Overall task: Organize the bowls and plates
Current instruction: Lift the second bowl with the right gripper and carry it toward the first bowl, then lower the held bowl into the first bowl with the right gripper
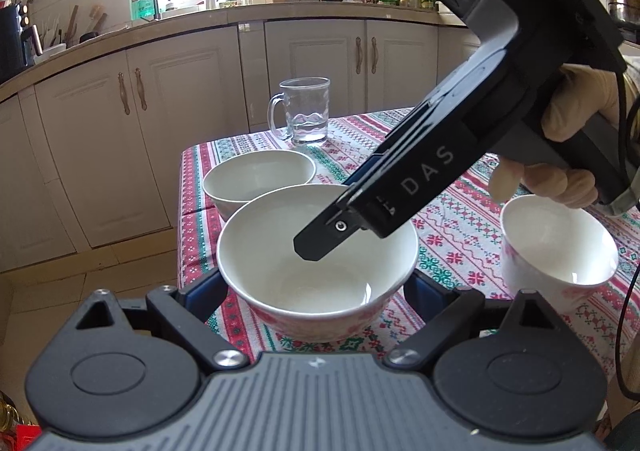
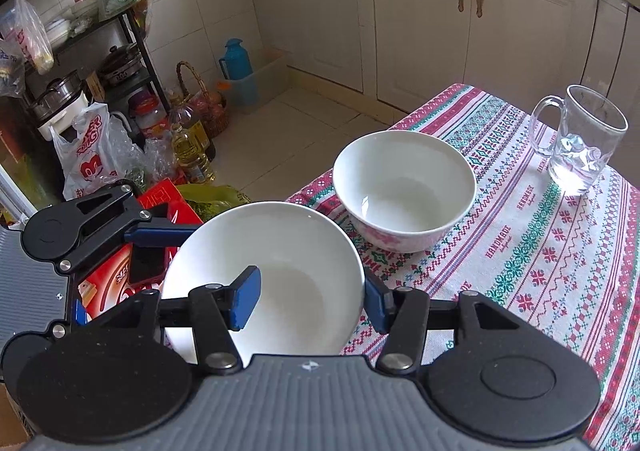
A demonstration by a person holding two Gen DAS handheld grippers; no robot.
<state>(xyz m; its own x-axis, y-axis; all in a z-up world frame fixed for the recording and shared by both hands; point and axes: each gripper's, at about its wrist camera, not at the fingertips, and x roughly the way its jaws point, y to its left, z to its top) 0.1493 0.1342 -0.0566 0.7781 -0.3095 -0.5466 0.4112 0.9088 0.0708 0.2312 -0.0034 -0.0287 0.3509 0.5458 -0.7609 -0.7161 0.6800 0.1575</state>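
Note:
A white bowl with a pink flower pattern sits near the table's corner, between the spread fingers of my left gripper, which is open around it. My right gripper is shut on this bowl's rim, one blue pad inside and one outside; in the left wrist view its finger dips into the bowl. A second white bowl stands just beyond it. A third, smaller bowl stands to the right.
A glass mug with a little water stands farther back on the patterned tablecloth. The table edge drops to the floor on the left, where bags, bottles and a red box lie. Kitchen cabinets stand behind.

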